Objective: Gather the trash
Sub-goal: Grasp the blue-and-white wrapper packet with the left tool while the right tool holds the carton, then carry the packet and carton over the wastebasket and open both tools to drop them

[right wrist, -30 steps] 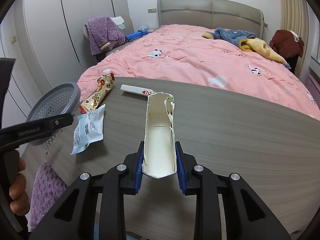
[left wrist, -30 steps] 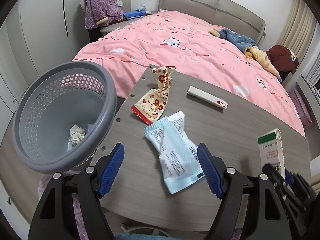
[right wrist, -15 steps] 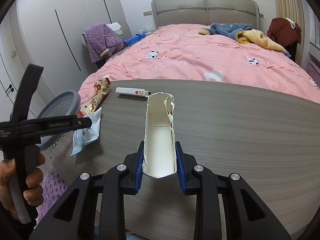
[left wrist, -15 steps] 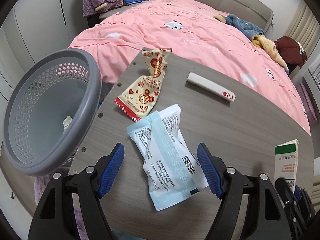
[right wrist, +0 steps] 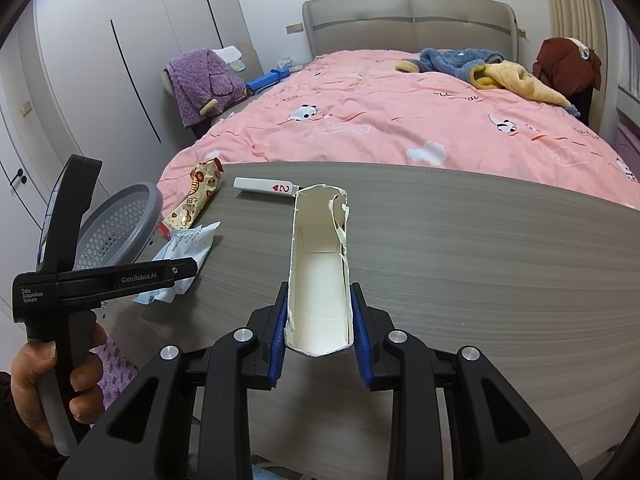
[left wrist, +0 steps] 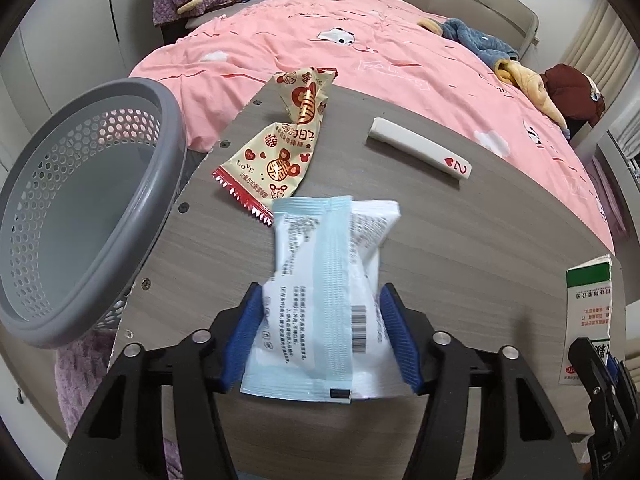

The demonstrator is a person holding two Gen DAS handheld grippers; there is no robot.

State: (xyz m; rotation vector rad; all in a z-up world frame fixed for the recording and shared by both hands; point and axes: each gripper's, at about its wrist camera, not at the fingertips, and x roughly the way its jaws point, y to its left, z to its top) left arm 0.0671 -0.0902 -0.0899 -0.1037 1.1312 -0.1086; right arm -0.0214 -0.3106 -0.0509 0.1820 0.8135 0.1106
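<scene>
Pale blue-and-white plastic packet lies flat on the counter, near the counter edge beside the basket, its lower half between the jaws of the left gripper. Jaws closing on it; blue pads sit right at the packet's two long edges, and the film there looks just pinched inward, so contact seems begun but not a firm grip. Likely gripped across its width because the film is thin and slack: a squeeze from both sides bunches it enough to lift.

Packet's look: crumpled, empty or near empty, a blue band down the middle, fine print and a barcode on the white panel, far end curled up slightly. Will probably flop when raised.

Beyond the packet, away from the gripper: a cream-and-red sweet wrapper, its serrated red end almost touching the packet's far left corner. Right of that, a white folded playing card with a red heart and a 2. Both still to collect, I judge.

Left of the packet, off the counter edge: grey perforated waste basket, tilted toward the counter, mouth open. Short carry from packet to basket.

Right of the packet: the right gripper, jaws partly closed and clamped on a torn white carton, green-and-white print outside, held clear above the counter, seemingly waiting its turn for the basket.

Pink bed beyond the counter.
</scene>
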